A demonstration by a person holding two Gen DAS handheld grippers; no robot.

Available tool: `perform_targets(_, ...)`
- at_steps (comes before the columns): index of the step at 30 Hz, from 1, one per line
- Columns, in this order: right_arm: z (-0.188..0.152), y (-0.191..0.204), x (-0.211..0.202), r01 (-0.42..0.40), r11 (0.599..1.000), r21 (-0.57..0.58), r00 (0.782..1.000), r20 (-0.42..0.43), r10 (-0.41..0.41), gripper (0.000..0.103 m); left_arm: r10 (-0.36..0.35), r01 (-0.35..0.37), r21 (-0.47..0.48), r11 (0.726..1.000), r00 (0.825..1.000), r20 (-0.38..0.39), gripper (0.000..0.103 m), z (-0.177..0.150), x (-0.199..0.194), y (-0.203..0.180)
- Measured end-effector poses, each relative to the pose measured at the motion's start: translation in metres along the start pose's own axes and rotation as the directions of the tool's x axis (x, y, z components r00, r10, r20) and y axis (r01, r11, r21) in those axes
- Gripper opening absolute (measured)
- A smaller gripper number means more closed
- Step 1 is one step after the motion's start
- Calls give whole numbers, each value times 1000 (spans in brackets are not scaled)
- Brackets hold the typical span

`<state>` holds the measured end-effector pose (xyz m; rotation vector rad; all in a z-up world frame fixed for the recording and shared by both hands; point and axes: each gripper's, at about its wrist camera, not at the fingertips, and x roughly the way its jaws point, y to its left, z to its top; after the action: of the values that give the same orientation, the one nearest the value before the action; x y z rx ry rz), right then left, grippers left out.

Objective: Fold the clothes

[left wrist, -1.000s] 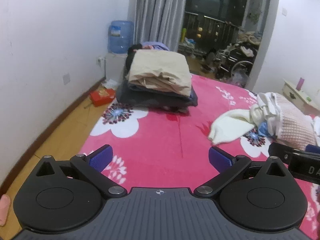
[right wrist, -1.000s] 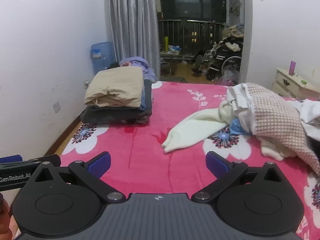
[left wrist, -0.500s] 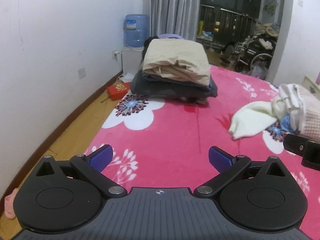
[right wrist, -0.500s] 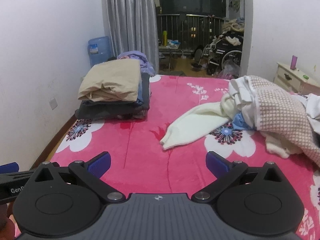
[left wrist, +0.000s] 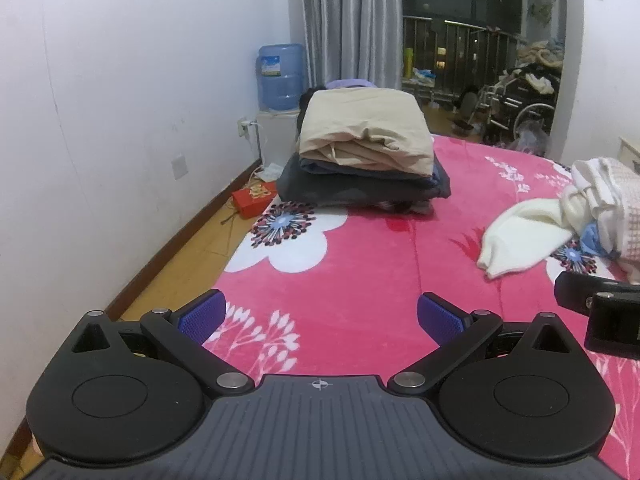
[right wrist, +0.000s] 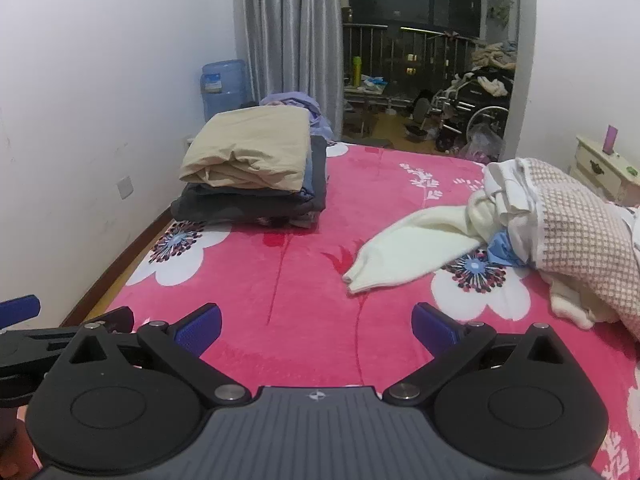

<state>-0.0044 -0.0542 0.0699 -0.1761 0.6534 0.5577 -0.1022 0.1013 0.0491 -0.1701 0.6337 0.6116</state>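
A stack of folded clothes [left wrist: 364, 152] [right wrist: 256, 172], beige on top of dark grey, rests at the far left of the pink flowered bed [left wrist: 360, 280] [right wrist: 304, 288]. An unfolded heap [right wrist: 560, 216] [left wrist: 604, 196] lies at the right, with a cream garment [right wrist: 408, 252] [left wrist: 520, 240] trailing out of it toward the middle. My left gripper [left wrist: 322, 316] is open over the near part of the bed, with nothing between its blue pads. My right gripper [right wrist: 316, 322] is open too, equally empty, well short of the cream garment.
A white wall and a strip of wooden floor [left wrist: 188, 264] run along the bed's left side, with a red box [left wrist: 254, 200] and a blue water bottle [left wrist: 280, 76] there. A nightstand [right wrist: 604, 168] stands at right. Beyond the curtain is a cluttered balcony with a wheelchair [right wrist: 476, 112].
Both cameras have levelled out and shifted slightly, so the folded stack sits nearer the middle of the left wrist view. Both grippers stay open and empty, and the clothes have not moved.
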Motion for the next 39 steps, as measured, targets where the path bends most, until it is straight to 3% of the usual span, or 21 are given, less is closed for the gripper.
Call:
perform_targets(15,-2,19,8,-2,998,-63,1000,-14,1,103,17,-17,0,1000,1000,-19,103,0,7,7)
perform_targets(39,-6,31,11,-6,998,-63,999,-36,4,103,20,-20,-24,1000,1000,-11,103,10,7,26)
